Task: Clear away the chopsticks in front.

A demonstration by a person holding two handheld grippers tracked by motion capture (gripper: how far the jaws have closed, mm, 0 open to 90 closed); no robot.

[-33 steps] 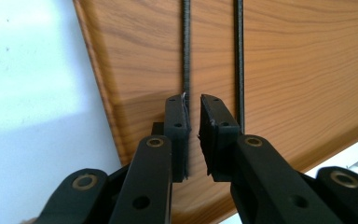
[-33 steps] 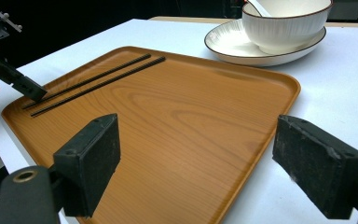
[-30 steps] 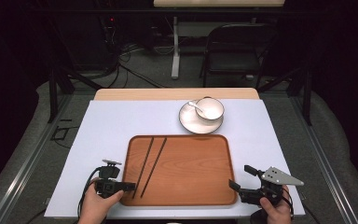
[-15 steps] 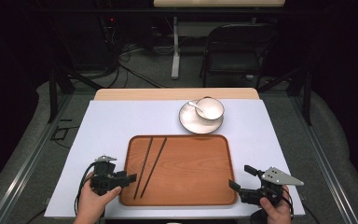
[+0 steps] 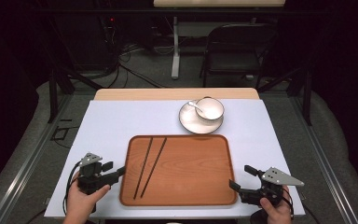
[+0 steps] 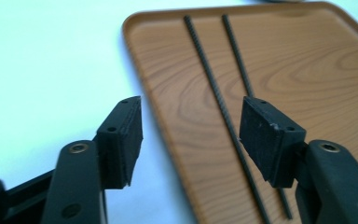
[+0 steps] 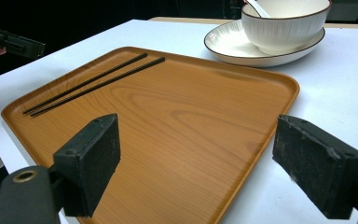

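At the wooden tray's (image 5: pixel 186 182) left edge the left gripper (image 6: pixel 189 123) has just been opening, nothing between its pads, while the right gripper (image 7: pixel 200 163) gapes empty at the near right corner.

**Background items, table and beyond**

White plate (image 5: pixel 192 125) at table's far side, just past the wooden slab; white bowl (image 5: pixel 209 108) on it, spoon (image 5: pixel 196 105) resting inside. Black folding chair (image 5: pixel 235 51) well behind table. Cables (image 5: pixel 130 60) on floor.

Dark room, folding chair (image 5: pixel 237 49), floor cables (image 5: pixel 130 70)
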